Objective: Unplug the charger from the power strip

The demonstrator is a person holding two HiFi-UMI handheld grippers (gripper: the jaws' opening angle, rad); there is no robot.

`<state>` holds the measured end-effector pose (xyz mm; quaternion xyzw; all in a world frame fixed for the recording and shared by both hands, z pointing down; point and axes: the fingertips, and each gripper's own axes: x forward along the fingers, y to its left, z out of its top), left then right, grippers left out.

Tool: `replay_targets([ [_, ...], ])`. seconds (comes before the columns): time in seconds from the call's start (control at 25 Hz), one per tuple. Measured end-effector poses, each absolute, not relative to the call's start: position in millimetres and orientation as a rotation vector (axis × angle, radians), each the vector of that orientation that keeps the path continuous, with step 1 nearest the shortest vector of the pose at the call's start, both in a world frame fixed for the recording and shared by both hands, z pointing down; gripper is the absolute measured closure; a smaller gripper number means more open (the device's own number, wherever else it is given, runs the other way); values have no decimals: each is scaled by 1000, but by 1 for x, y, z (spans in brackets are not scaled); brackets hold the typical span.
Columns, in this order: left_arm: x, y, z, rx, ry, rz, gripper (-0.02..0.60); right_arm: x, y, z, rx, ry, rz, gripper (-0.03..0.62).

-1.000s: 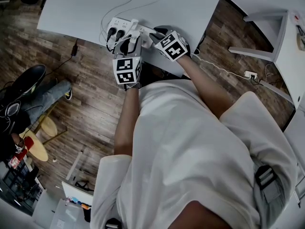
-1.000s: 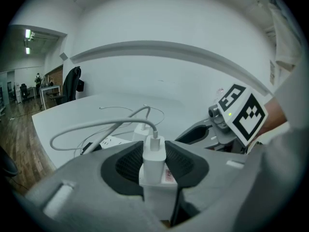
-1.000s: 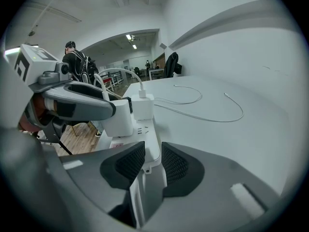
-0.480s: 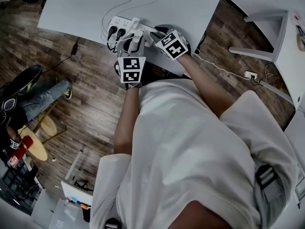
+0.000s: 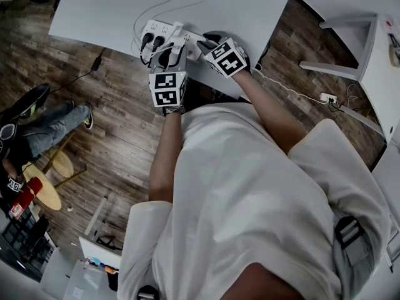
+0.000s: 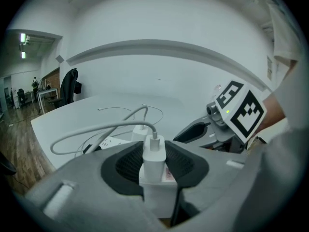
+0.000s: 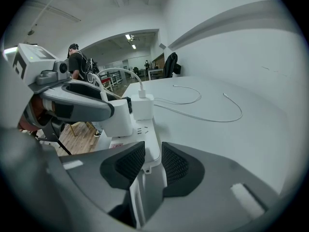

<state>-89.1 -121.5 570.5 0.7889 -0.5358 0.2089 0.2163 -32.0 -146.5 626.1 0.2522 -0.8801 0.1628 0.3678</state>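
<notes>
A white power strip [image 5: 156,29] lies near the front edge of the white table [image 5: 106,5]. My left gripper [image 5: 170,54] is shut on a white charger [image 6: 154,170], whose white cable [image 6: 96,129] loops off to the left. Whether its prongs sit in the strip is hidden by the jaws. In the right gripper view the same charger [image 7: 118,120] stands over the power strip [image 7: 147,139]. My right gripper [image 7: 149,161] is shut on the strip's near end, one pad on each long side. A second white charger [image 7: 143,105] is plugged in just behind.
Two black plugs [image 5: 152,42] sit in the strip's left end. Loose white cables [image 7: 212,115] trail over the table behind it. The table edge and wooden floor [image 5: 119,124] lie below the grippers. A seated person [image 5: 37,124] is at the left, and another table [image 5: 375,55] at the right.
Both grippers keep their grips and places. Only the seated person's legs at the left have shifted.
</notes>
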Motion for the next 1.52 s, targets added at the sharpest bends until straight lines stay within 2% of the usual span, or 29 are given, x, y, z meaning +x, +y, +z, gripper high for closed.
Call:
replay_targets([
  [0.28, -92, -134, 540, 2277, -1568, 658, 442, -31, -145, 626, 655, -2256, 424, 487],
  [0.52, -92, -126, 541, 2247, -1533, 571, 442, -32, -145, 624, 658, -2254, 420, 487],
  [0.92, -84, -114, 553, 1978, -1276, -97, 442, -11, -155, 611, 798, -2296, 509, 457],
  [1.2, -83, -119, 583, 1700, -1229, -297, 440, 1, -153, 602, 835, -2302, 529, 457],
  [1.32, -90, -123, 585, 1682, -1267, -264, 434, 4, -151, 603, 838, -2295, 532, 457],
  [1.44, -95, -120, 592, 1729, -1309, -83, 370, 5, -150, 602, 839, -2290, 537, 457],
  [1.52, -97, -113, 596, 1759, -1313, 14, 364, 4, -148, 601, 838, -2291, 536, 457],
])
